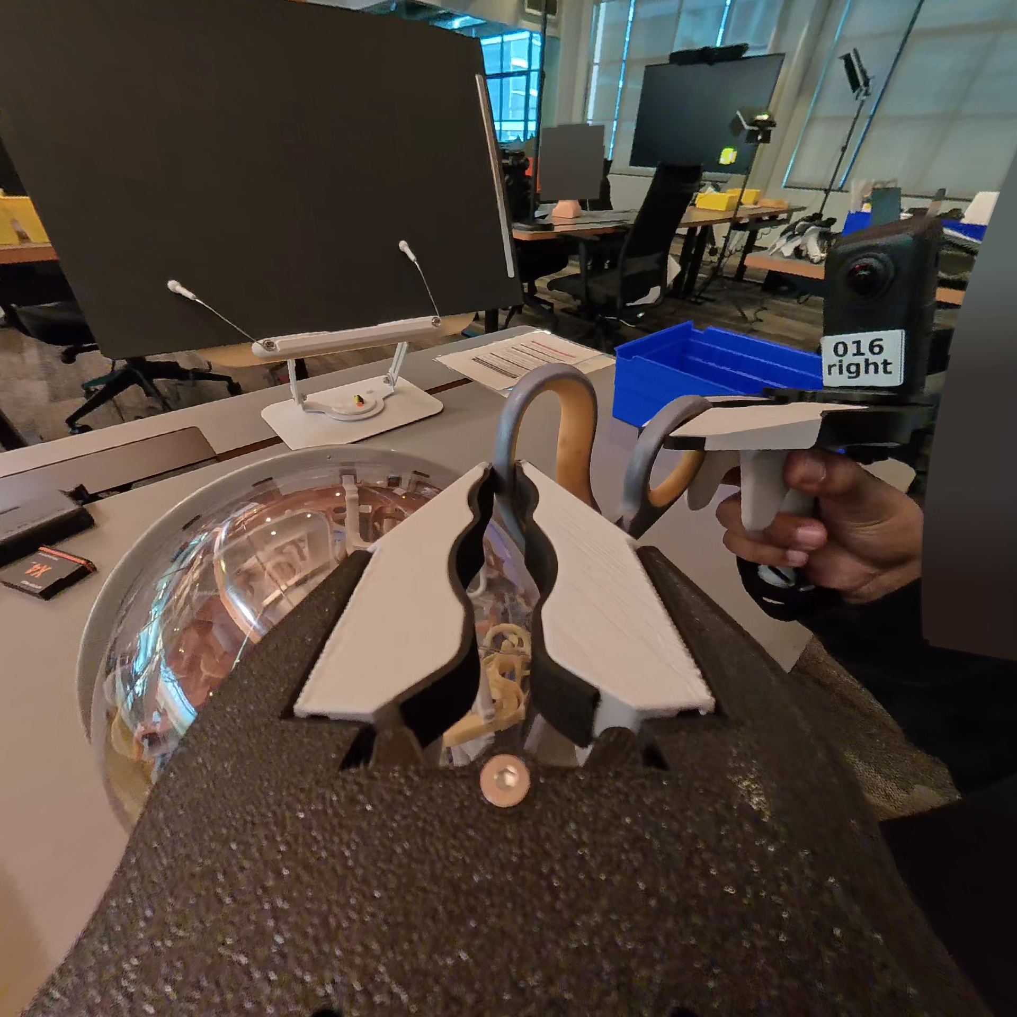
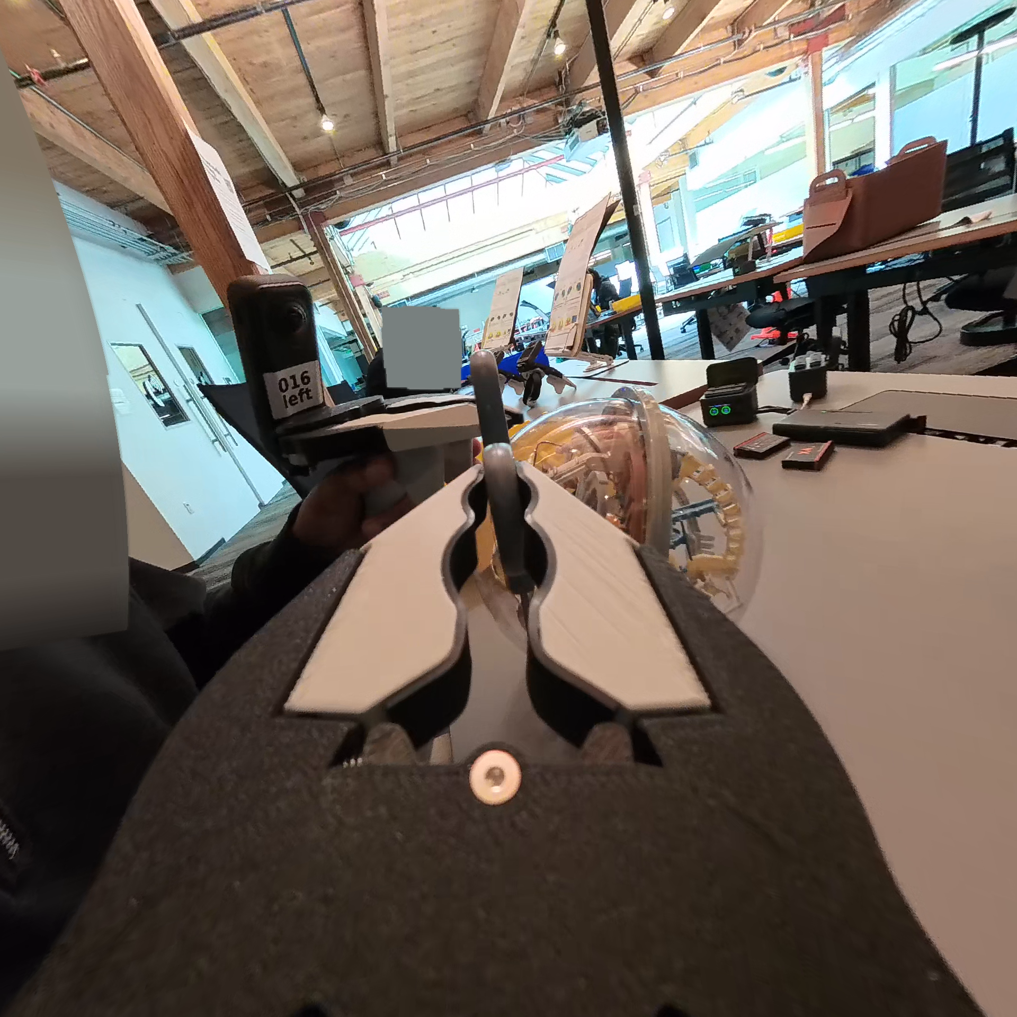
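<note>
Scissors gripped by both tools, above the clear ball

Your left tool (image 1: pixel 506 484) pinched one handle loop of the scissors (image 1: pixel 556 435); your right tool (image 2: pixel 501 484) pinched the other, handles up, above the ball (image 1: pixel 264 556) on the surface (image 1: pixel 49 770).

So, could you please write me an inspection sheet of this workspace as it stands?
Surface: pale grey table, with a darker inset panel at the far edge.
Handled things: scissors with grey and tan handles, held above the table, one handle loop per gripper.
Clutter: clear maze ball, blue bin, white stand, printed sheet, two small black packs, charging case.
Grippers: left gripper shut on the larger loop; right gripper shut on the smaller loop.
Cables: a white one plugged into a small black charger.
Surroundings: open office with desks, chairs, monitors, timber ceiling.
</note>
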